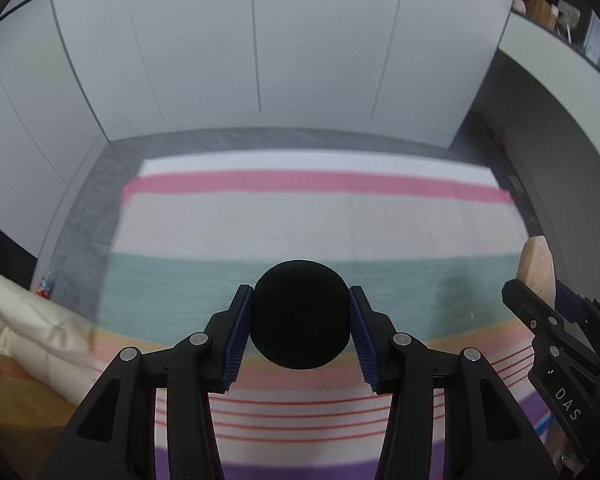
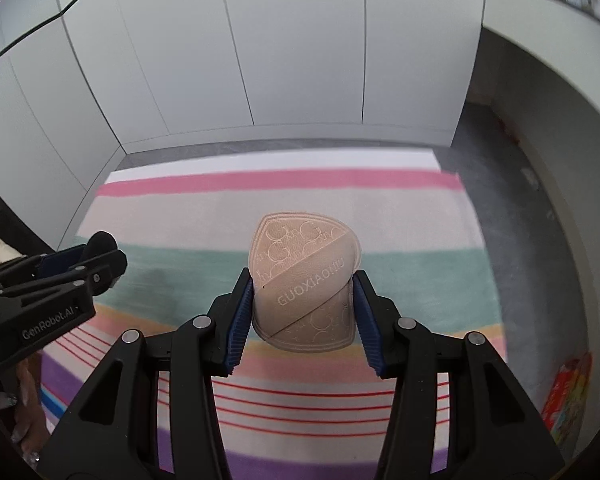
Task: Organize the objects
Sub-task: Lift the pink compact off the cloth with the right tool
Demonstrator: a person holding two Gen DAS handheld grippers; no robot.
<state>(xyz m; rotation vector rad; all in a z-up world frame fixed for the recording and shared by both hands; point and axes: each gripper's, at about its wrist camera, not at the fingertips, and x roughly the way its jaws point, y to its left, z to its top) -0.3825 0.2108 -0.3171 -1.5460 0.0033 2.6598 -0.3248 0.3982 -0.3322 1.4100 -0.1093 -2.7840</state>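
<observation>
In the left wrist view, my left gripper (image 1: 300,292) is shut on a black round soft object (image 1: 300,316), its blue pads pressing both sides, held above the striped rug. In the right wrist view, my right gripper (image 2: 303,276) is shut on a beige slipper (image 2: 304,280) with embossed lettering, toe pointing away from the camera. Both grippers are side by side: the right gripper (image 1: 548,312) with the slipper (image 1: 536,264) shows at the right edge of the left view. The left gripper (image 2: 100,258) with the black object (image 2: 102,242) shows at the left of the right view.
A rug (image 1: 300,220) with white, pink, cream, teal and purple stripes lies below on a grey floor (image 1: 84,208). White cabinet doors (image 1: 260,40) stand behind it. A cream cushion (image 1: 28,328) lies at the left. A colourful box (image 2: 568,396) lies by the right wall.
</observation>
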